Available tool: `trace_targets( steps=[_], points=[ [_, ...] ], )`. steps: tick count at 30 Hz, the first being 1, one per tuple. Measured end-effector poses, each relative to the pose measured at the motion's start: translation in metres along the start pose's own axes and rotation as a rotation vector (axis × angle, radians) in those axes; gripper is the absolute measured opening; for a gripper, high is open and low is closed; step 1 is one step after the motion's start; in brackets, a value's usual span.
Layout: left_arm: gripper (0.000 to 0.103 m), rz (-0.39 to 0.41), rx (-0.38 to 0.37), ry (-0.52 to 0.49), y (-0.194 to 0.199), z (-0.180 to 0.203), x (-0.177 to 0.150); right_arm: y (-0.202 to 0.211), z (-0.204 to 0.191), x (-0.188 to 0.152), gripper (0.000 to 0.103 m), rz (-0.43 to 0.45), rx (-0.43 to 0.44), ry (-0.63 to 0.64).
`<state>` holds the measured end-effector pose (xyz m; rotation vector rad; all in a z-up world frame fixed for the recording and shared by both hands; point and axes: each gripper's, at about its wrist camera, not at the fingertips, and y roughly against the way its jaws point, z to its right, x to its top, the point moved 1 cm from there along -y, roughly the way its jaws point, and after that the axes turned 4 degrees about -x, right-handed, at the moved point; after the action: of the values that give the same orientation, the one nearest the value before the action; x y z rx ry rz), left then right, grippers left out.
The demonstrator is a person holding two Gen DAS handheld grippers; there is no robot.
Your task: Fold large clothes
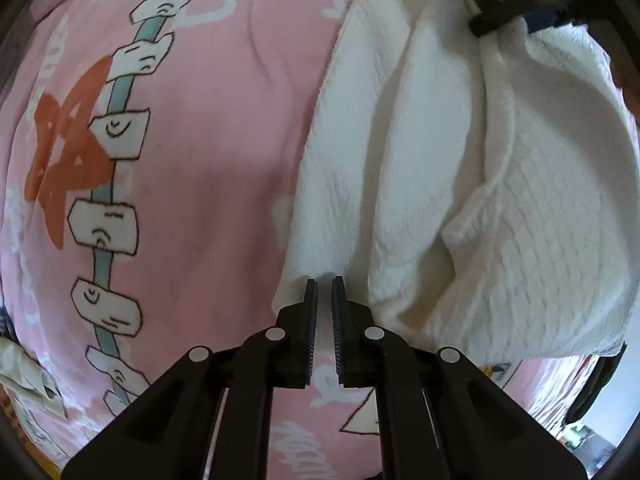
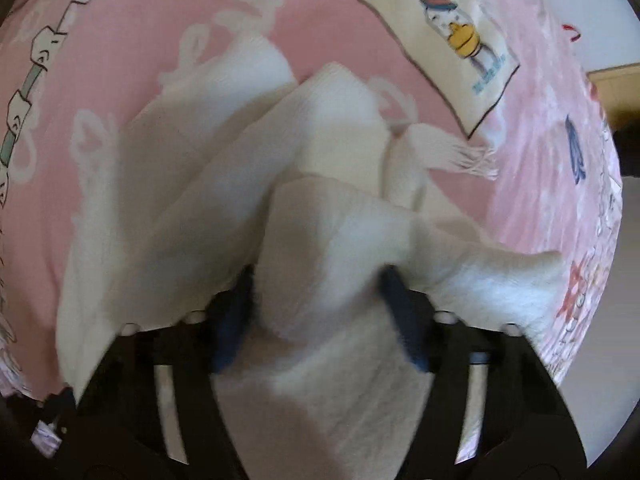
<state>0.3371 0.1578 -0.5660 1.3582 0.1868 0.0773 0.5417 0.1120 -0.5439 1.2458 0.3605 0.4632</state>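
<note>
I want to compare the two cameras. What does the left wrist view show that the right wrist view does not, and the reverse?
Only the left wrist view: the left gripper, jaws nearly shut at the cloth's edge, an orange star print, and another black gripper on the cloth at the top right.

Only the right wrist view: the right gripper with a fold of cloth between its jaws, the fringe, and a cream picture panel.

Both: the white cloth lying on the pink printed sheet.

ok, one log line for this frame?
left gripper: shut on white garment edge | right gripper: astride bunched fold, grip unclear | surface: pink printed sheet
</note>
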Motion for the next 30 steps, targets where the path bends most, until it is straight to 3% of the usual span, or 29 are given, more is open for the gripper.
trace_targets(
  steps=[2,4,7,10,12,16,18,21,22,23,25,27,29,30],
  points=[
    [0.007,-0.004,-0.016,0.016,-0.001,-0.002,-0.002,0.01,0.01,-0.001,0.024,0.042,0.042,-0.015],
    [0.007,-0.007,-0.026,0.026,0.001,-0.005,-0.008,0.033,0.01,-0.002,0.018,0.1,0.096,-0.02],
    [0.007,0.005,-0.04,0.032,0.014,-0.01,-0.029,0.065,0.006,-0.008,0.017,0.207,0.176,0.009],
    [0.007,0.036,-0.036,0.041,0.037,-0.012,-0.051,0.099,0.005,-0.011,0.017,0.29,0.286,0.026],
    [0.007,0.051,-0.043,0.046,0.047,-0.015,-0.059,0.106,-0.003,-0.006,0.017,0.3,0.332,0.047],
    [0.007,0.095,-0.057,0.087,0.076,-0.027,-0.073,0.096,-0.023,0.014,0.017,0.261,0.445,0.048],
    [0.007,0.124,-0.088,0.121,0.092,-0.031,-0.073,0.074,-0.032,0.029,0.017,0.184,0.49,0.035],
    [0.008,0.241,-0.149,0.127,0.134,-0.021,-0.065,0.058,-0.058,0.044,0.017,0.145,0.506,0.109],
    [0.012,0.271,-0.167,0.121,0.144,-0.015,-0.062,0.051,-0.069,0.049,0.017,0.121,0.497,0.14],
    [0.027,0.283,-0.198,0.11,0.151,-0.002,-0.056,0.043,-0.077,0.052,0.017,0.083,0.482,0.158],
    [0.037,0.243,-0.247,0.075,0.137,0.027,-0.039,0.035,-0.076,0.057,0.019,0.034,0.479,0.126],
    [0.036,0.133,-0.195,0.118,0.09,0.037,-0.022,0.047,-0.067,0.056,0.03,0.047,0.519,0.107],
    [0.031,0.068,-0.203,0.184,0.063,0.036,-0.02,0.071,-0.05,0.05,0.045,0.107,0.56,0.1],
    [0.022,0.056,-0.184,0.189,0.056,0.036,-0.021,0.087,-0.032,0.044,0.046,0.143,0.609,0.067]
  ],
)
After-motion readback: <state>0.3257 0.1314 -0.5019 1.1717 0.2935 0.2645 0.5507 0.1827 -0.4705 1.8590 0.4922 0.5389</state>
